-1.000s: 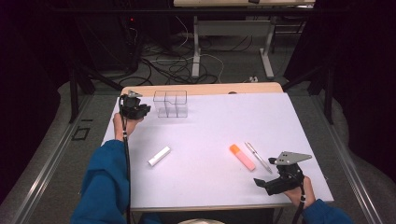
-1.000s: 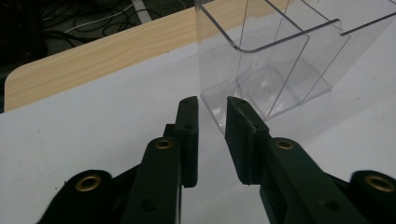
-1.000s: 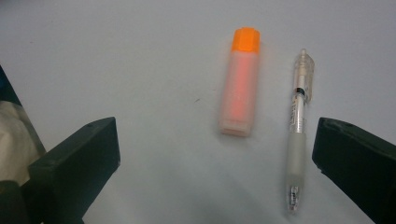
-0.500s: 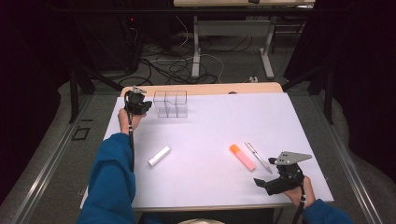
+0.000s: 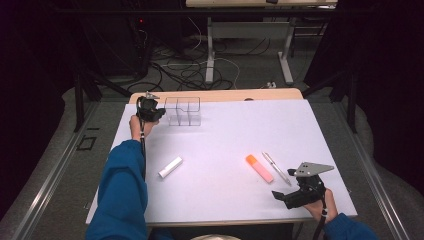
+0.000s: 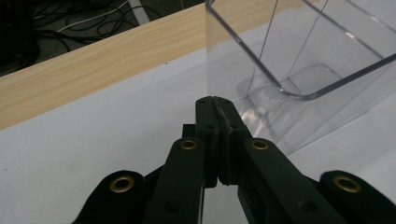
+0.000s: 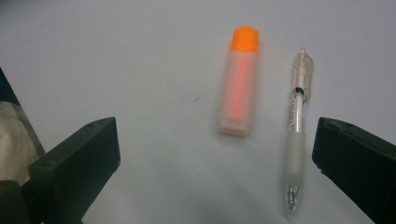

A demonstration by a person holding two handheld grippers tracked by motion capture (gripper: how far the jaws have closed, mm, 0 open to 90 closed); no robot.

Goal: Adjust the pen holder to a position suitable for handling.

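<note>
We are pinching the near wall of the clear organizer [image 6: 299, 70] at the table's far-left corner with the left gripper [image 6: 215, 100], risking tipping it if tugged, while the right gripper [image 7: 215, 154] is gaping.

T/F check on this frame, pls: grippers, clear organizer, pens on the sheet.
1. The left gripper has its jaws shut with nothing between them. True.
2. The left gripper's tips sit at the clear organizer, at its corner. True.
3. The right gripper is clamped on the orange highlighter. False: its jaws stand wide open and the highlighter lies on the sheet ahead of them.
4. The clear pen lies beside the highlighter, apart from it. True.
5. The white marker stands inside the organizer. False: it lies flat on the white sheet, near the person's left sleeve.
</note>
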